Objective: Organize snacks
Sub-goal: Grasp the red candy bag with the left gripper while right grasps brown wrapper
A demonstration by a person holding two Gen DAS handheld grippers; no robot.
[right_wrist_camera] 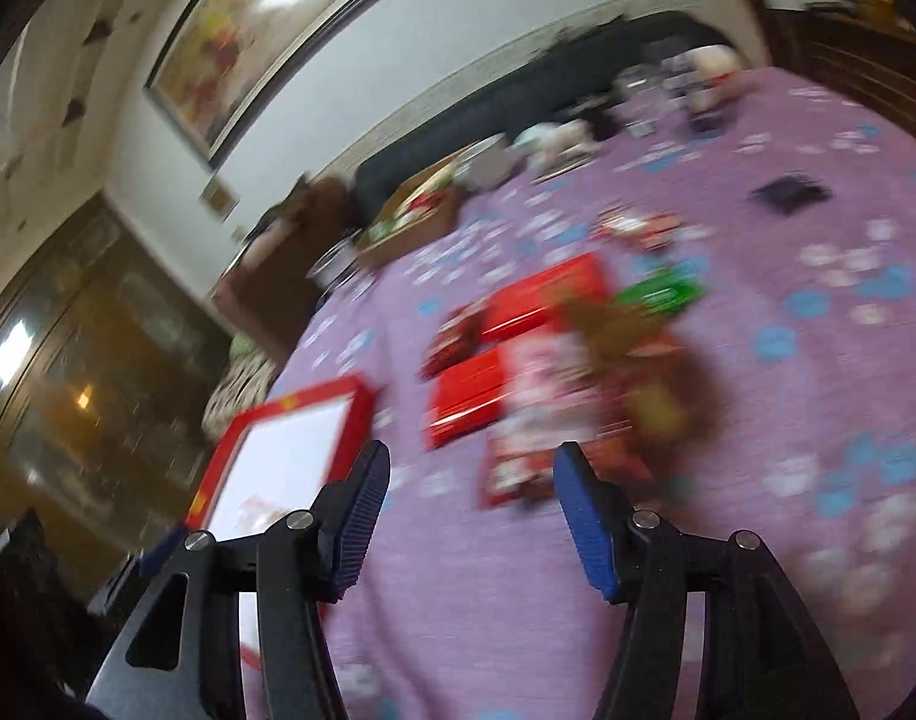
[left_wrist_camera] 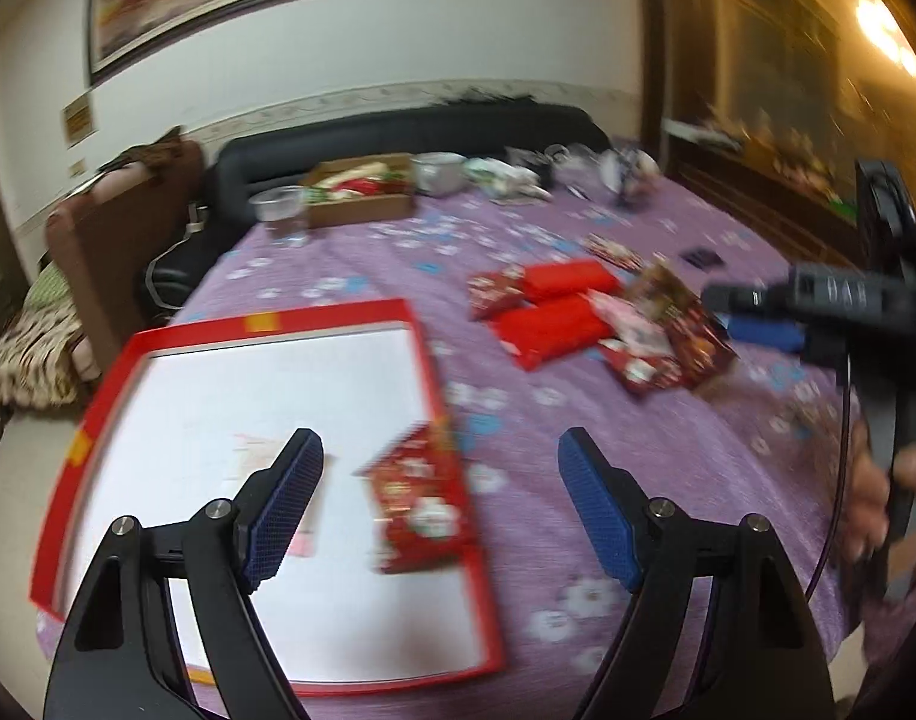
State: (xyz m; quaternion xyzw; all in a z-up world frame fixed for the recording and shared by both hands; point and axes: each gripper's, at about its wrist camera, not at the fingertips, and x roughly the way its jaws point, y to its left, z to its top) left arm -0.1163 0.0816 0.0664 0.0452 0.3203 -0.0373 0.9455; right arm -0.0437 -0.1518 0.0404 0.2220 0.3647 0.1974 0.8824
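My left gripper (left_wrist_camera: 440,504) spread wide, nothing between jaws, hovering above red-rimmed box (left_wrist_camera: 266,324) with white inside. One red snack packet (left_wrist_camera: 422,510) lies inside box, near its right edge. On purple flowered cloth (left_wrist_camera: 578,540), right of box and apart from it, pile of snacks (left_wrist_camera: 590,318): two plain red packs, printed red packets, all blurred. My right gripper (right_wrist_camera: 473,516) also wide apart, holding nothing, above cloth just before same pile (right_wrist_camera: 518,360). Cardboard box (left_wrist_camera: 362,189) and plastic cup (left_wrist_camera: 281,210) at far edge.
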